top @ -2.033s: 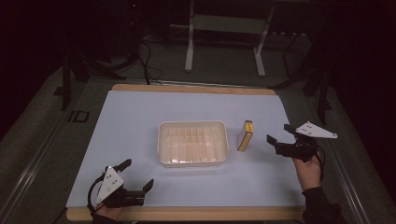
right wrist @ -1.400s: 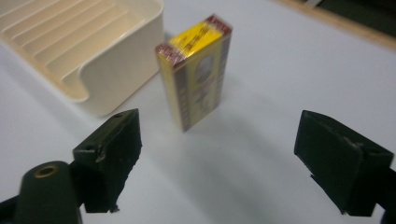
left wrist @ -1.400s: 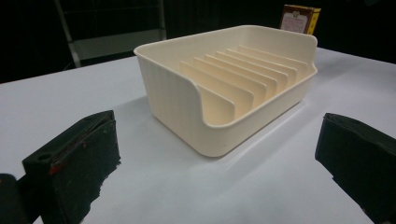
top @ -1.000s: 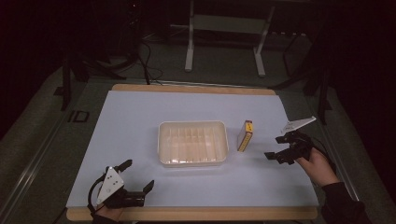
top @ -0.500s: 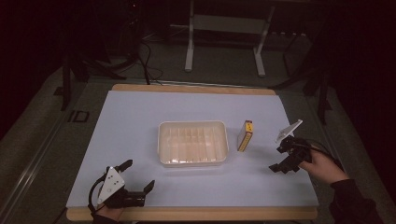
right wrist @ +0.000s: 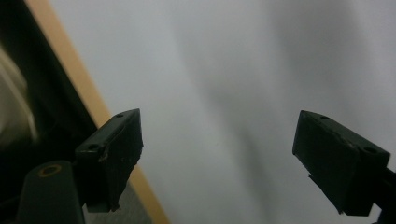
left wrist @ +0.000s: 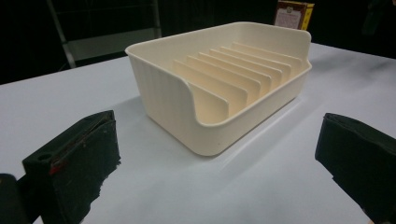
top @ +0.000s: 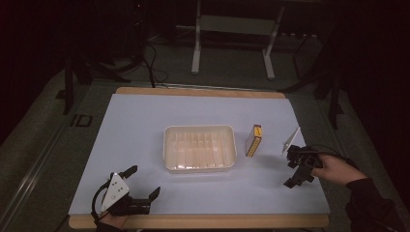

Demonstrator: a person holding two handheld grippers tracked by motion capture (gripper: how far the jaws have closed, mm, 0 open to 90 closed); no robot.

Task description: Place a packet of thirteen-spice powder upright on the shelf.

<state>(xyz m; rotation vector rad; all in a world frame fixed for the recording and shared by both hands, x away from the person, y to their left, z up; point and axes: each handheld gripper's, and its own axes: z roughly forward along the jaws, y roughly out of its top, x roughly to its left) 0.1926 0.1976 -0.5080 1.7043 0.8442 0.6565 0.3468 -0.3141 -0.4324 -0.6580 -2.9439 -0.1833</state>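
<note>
1. While your right claw [top: 299, 170] hangs over the right part of the counter [top: 145, 121], its jaws stand spread with nothing between them; they have just been closing a little, and the right gripper view shows bare white surface and the wooden edge strip [right wrist: 88, 93] beneath them.
2. Just up and to the left of that claw, the small yellow box [top: 254, 140] stands on the counter, apart from the claw and untouched.
3. Beside the box, a narrow gap away, the cream tray [top: 199, 148] with its ribbed dividers sits near the middle of the counter.
4. At the near left corner, your left claw [top: 142, 186] rests low by the counter's front edge, its jaws spread wide and pinching nothing.
5. Through the left gripper view, you look between those jaws at the tray [left wrist: 219, 79], with the box [left wrist: 293, 14] behind its far rim.
</note>
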